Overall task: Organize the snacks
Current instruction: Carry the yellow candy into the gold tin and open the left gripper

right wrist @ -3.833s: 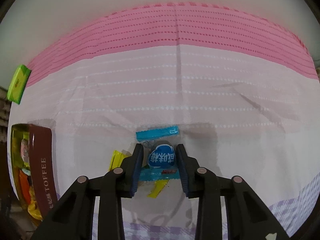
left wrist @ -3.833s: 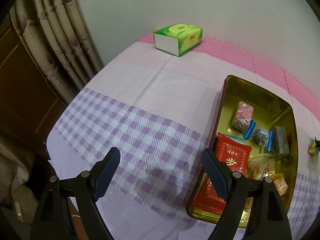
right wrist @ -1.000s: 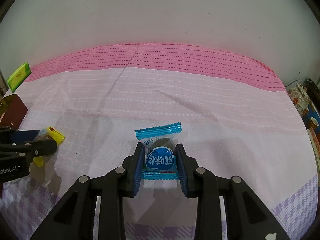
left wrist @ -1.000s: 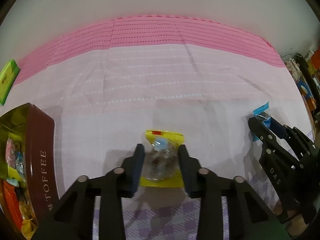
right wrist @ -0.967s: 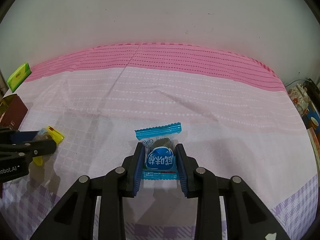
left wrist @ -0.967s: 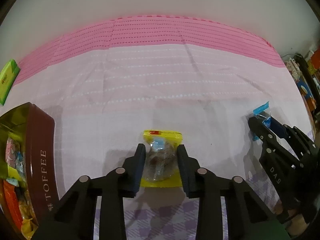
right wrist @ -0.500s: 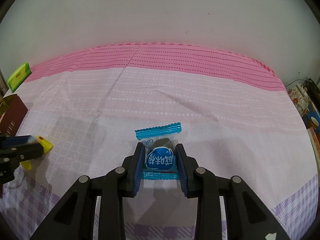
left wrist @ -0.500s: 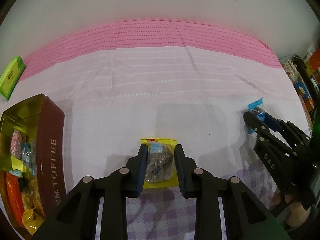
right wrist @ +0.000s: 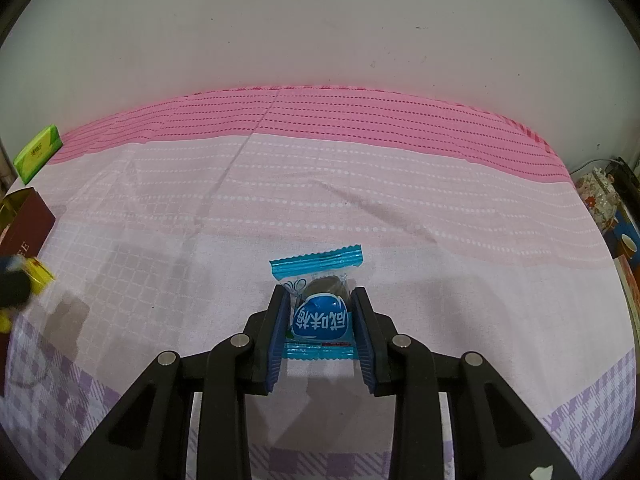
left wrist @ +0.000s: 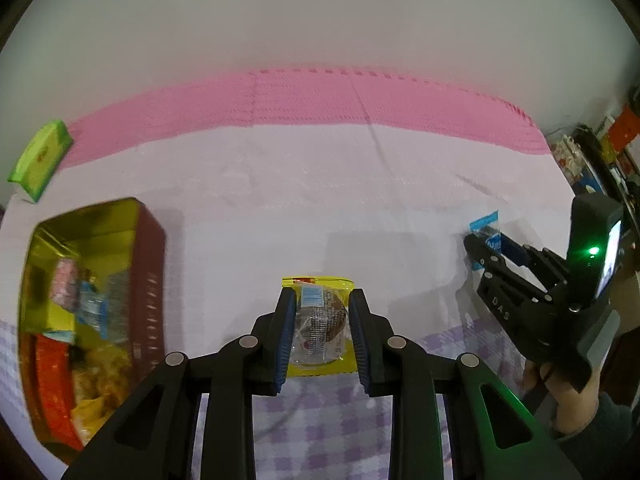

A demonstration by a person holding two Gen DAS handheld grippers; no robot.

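- Yellow snack packet (left wrist: 320, 324): clear-fronted, dark round sweet inside; clamped between the pads of the left gripper (left wrist: 322, 334), jaws closed on its sides. Whether it hangs clear of the tablecloth (left wrist: 320, 200) cannot be told for sure.
- Blue snack packet (right wrist: 320, 308): white lettering, crimped ends; clamped by the right gripper (right wrist: 320, 330), jaws pressed on both sides, above the pink-and-white part of the cloth.
- Toffee tin (left wrist: 152, 280): open, gold-lined, brown-walled, already holding several wrapped snacks; left of the yellow packet, apart from it.
- Step in hand, as judged: carry the yellow packet to the tin. Advice: keep the clamp firm, as the wrapper is slippery; clear the tin's near wall; release over a bare part of the lining, low, not from height.
- Left wrist view only: the tin's contents; the right gripper from the side, with a green light on its body and the person's hand (left wrist: 568, 396) below it.
- Right wrist view only: the blue packet's printed face; just one brown corner of the tin at the left edge; the yellow packet as a blurred scrap there.
- Both views: green tissue pack (right wrist: 38, 154) at the far left.
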